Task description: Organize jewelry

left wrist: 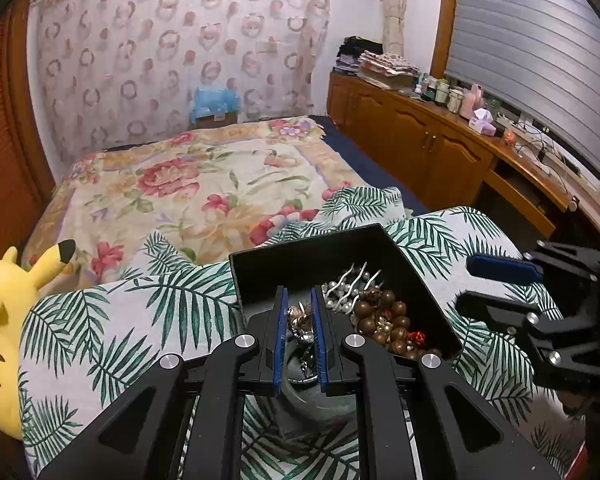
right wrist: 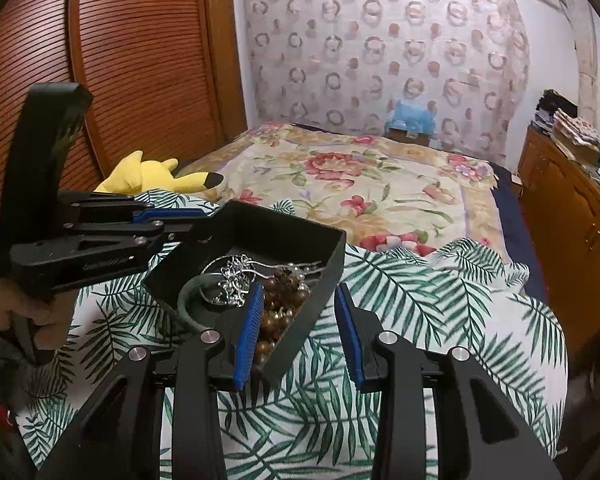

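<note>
A black open box sits on a palm-leaf quilt and holds brown wooden beads, silver pearl hairpins and a dark green bangle. My left gripper is at the box's near left side, its blue pads nearly closed on a small silver-and-bronze trinket. In the right wrist view it reaches in from the left, over the box's rim. My right gripper is open and straddles the box's near right wall, one finger inside over the beads, one outside.
The palm-leaf quilt lies over a bed with a floral cover. A yellow Pikachu plush lies to the left. Wooden cabinets with clutter line the right wall. A slatted wooden wardrobe stands at the left.
</note>
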The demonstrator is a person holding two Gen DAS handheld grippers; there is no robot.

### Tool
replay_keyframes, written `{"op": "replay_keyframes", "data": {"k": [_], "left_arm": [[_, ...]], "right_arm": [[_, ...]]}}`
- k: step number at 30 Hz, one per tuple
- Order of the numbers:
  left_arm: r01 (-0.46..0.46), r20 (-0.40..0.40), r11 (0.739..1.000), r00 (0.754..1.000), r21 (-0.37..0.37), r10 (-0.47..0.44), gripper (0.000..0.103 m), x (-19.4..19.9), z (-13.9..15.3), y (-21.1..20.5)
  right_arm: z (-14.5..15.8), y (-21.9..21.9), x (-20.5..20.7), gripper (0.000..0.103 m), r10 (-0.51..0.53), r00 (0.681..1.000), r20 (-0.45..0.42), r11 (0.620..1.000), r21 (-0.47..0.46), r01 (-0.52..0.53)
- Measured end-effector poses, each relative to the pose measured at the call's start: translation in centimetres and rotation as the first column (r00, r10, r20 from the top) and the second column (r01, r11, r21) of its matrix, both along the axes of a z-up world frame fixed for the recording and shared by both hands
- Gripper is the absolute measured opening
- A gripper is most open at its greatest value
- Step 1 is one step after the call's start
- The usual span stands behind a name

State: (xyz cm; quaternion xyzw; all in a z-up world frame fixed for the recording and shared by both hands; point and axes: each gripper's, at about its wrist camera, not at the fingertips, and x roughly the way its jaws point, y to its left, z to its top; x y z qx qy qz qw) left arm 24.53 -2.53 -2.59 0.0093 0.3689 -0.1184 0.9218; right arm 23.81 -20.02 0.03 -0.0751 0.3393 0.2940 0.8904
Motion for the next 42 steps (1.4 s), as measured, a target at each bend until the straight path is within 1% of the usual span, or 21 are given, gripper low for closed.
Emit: {"op": "replay_keyframes", "data": {"k": [1, 3, 4, 5, 6, 8, 10, 12, 13, 14, 15, 16, 17, 18, 20, 23, 25, 27, 30, 34, 42], "left_arm": [[-0.003, 0.0, 1.0, 1.0, -0.002, 0.003, 0.012, 0.0, 0.0, -0.1], [-0.013, -0.001, 1.0, 1.0, -0.005, 0.013, 0.019, -0.2, 0.0, -0.1], [-0.02, 0.002, 1.0, 1.0, -0.003, 0.02, 0.024, -0.5, 0.0, 0.0], [-0.023, 0.004, 1.0, 1.0, -0.002, 0.023, 0.028, -0.8, 0.0, 0.0], [-0.026, 0.005, 1.0, 1.0, -0.003, 0.026, 0.029, -1.2, 0.0, 0.0], [-0.037, 0.009, 0.999, 0.999, -0.004, 0.037, 0.04, -2.1, 0.1, 0.1], [-0.047, 0.018, 0.999, 0.999, -0.006, 0.047, 0.046, -3.2, 0.2, 0.4], [-0.058, 0.024, 0.998, 0.998, -0.007, 0.058, 0.055, -4.5, 0.3, 0.6], [-0.065, 0.031, 0.998, 0.997, -0.006, 0.065, 0.064, -5.3, 0.4, 0.6], [-0.072, 0.039, 0.997, 0.997, -0.002, 0.072, 0.072, -5.9, 0.5, 0.8], [-0.082, 0.048, 0.997, 0.995, 0.004, 0.082, 0.076, -6.7, 0.6, 0.9], [-0.093, 0.056, 0.996, 0.994, 0.008, 0.093, 0.083, -7.3, 0.7, 0.9], [-0.101, 0.06, 0.995, 0.993, 0.009, 0.1, 0.088, -7.8, 0.9, 0.9], [-0.111, 0.066, 0.994, 0.992, 0.007, 0.11, 0.089, -8.6, 1.0, 0.9], [-0.132, 0.087, 0.991, 0.988, 0.007, 0.131, 0.095, -10.1, 1.4, 1.2], [-0.155, 0.11, 0.988, 0.982, 0.008, 0.153, 0.095, -12.0, 2.1, 1.4], [-0.164, 0.124, 0.986, 0.979, 0.01, 0.162, 0.095, -13.1, 2.6, 1.4], [-0.179, 0.146, 0.984, 0.974, 0.019, 0.175, 0.095, -14.5, 3.2, 1.3], [-0.205, 0.173, 0.979, 0.965, 0.023, 0.198, 0.095, -16.3, 3.9, 1.3], [-0.225, 0.187, 0.974, 0.958, 0.023, 0.217, 0.095, -17.9, 4.5, 1.4], [-0.233, 0.211, 0.972, 0.952, 0.025, 0.223, 0.095, -19.8, 5.4, 1.5]], "right_arm": [[0.0, -0.2, -0.3, 0.039, -0.005, 1.0, 0.004, 1.0, 0.0, 0.005], [0.0, -0.5, -0.8, 0.039, -0.016, 1.0, 0.01, 1.0, 0.001, 0.016], [0.0, -0.7, -1.1, 0.039, -0.023, 1.0, 0.011, 1.0, 0.004, 0.023], [0.0, -1.0, -1.3, 0.039, -0.028, 1.0, 0.013, 1.0, 0.007, 0.028], [0.0, -1.1, -1.6, 0.039, -0.035, 0.999, 0.016, 0.999, 0.009, 0.035], [0.1, -1.3, -2.2, 0.039, -0.045, 0.999, 0.021, 0.999, 0.013, 0.045], [0.1, -1.5, -3.0, 0.039, -0.059, 0.998, 0.025, 0.998, 0.019, 0.059], [0.2, -1.7, -3.6, 0.04, -0.07, 0.997, 0.031, 0.997, 0.024, 0.07], [0.2, -1.9, -4.0, 0.042, -0.078, 0.996, 0.034, 0.997, 0.026, 0.077], [0.2, -1.9, -4.4, 0.049, -0.087, 0.995, 0.038, 0.996, 0.029, 0.086], [0.3, -2.0, -4.8, 0.053, -0.096, 0.994, 0.044, 0.995, 0.03, 0.095], [0.4, -2.0, -5.2, 0.059, -0.105, 0.993, 0.051, 0.994, 0.032, 0.104], [0.5, -2.1, -5.6, 0.061, -0.113, 0.992, 0.055, 0.993, 0.035, 0.112], [0.6, -2.2, -6.1, 0.066, -0.122, 0.991, 0.059, 0.992, 0.038, 0.12], [1.0, -2.3, -7.1, 0.078, -0.142, 0.987, 0.075, 0.989, 0.048, 0.138], [1.7, -2.8, -8.7, 0.091, -0.168, 0.981, 0.1, 0.984, 0.076, 0.161], [2.1, -3.1, -9.8, 0.093, -0.18, 0.978, 0.109, 0.981, 0.095, 0.17], [2.6, -3.4, -11.1, 0.1, -0.197, 0.973, 0.124, 0.976, 0.116, 0.183], [3.2, -3.7, -12.7, 0.101, -0.216, 0.967, 0.138, 0.971, 0.136, 0.197], [4.0, -4.1, -14.3, 0.101, -0.235, 0.96, 0.154, 0.966, 0.149, 0.213], [4.5, -4.2, -15.5, 0.101, -0.244, 0.954, 0.174, 0.963, 0.156, 0.218]]}}
